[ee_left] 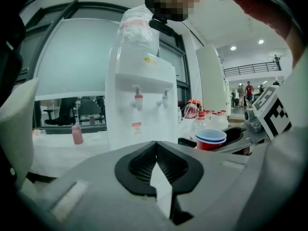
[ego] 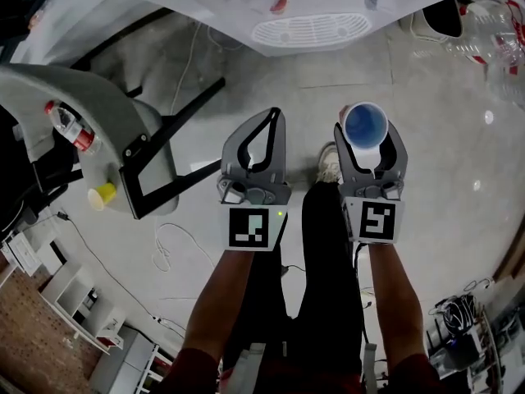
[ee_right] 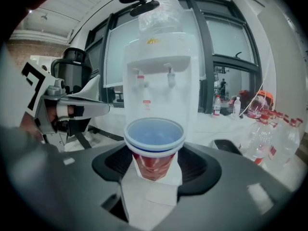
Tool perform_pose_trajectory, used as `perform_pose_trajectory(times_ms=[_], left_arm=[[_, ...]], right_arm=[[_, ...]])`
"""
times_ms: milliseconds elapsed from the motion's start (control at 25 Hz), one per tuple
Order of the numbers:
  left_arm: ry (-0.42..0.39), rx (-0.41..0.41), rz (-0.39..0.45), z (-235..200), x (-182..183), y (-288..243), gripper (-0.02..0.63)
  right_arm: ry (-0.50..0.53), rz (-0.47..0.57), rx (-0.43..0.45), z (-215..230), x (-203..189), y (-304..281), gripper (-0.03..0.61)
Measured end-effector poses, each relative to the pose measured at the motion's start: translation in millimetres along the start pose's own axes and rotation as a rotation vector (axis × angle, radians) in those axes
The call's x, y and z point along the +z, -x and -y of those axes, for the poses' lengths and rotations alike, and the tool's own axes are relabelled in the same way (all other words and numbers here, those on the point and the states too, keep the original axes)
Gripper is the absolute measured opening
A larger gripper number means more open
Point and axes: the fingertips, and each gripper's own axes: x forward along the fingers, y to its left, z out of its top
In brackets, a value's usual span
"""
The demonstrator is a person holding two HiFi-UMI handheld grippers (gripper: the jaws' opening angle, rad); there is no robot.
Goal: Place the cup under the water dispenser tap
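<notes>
A red cup with a blue inside and a white rim [ego: 366,125] [ee_right: 155,143] stands upright between the jaws of my right gripper [ego: 367,131] [ee_right: 155,159], which is shut on its lower wall. The cup [ee_left: 210,139] also shows at the right of the left gripper view. My left gripper [ego: 275,115] [ee_left: 155,146] hovers beside it to the left, shut with nothing in it. Ahead stands the white water dispenser [ee_right: 161,81] [ee_left: 139,109] with a red tap [ee_right: 140,81] and a pale tap [ee_right: 170,78]. Its drip grille [ego: 310,31] lies beyond both grippers.
A grey chair [ego: 98,130] at the left carries a plastic bottle [ego: 70,125] and a yellow cup [ego: 102,195]. Clear bottles [ego: 492,23] [ee_right: 269,134] crowd the right. The person's dark legs and a shoe [ego: 328,162] are below the grippers. Cables [ego: 164,253] trail on the floor.
</notes>
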Motion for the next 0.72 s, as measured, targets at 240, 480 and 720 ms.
perform_pose_trajectory(times_ms=[240,480,720], left_arm=[[0.017,0.005,-0.019,-2,-17,-7,-0.001],[0.032,0.008,-0.043,-5,-28,-11,0.0],[0.024,0.007,-0.065,-8,-37,-16,0.0]], right_arm=[[0.008,-0.043,0.014,-4,-28,-10,0.29],[0.005,-0.051,0.023,-4,-32,-28,0.29],[0.035,-0.036,0.019,7,-27,-57,0.29]])
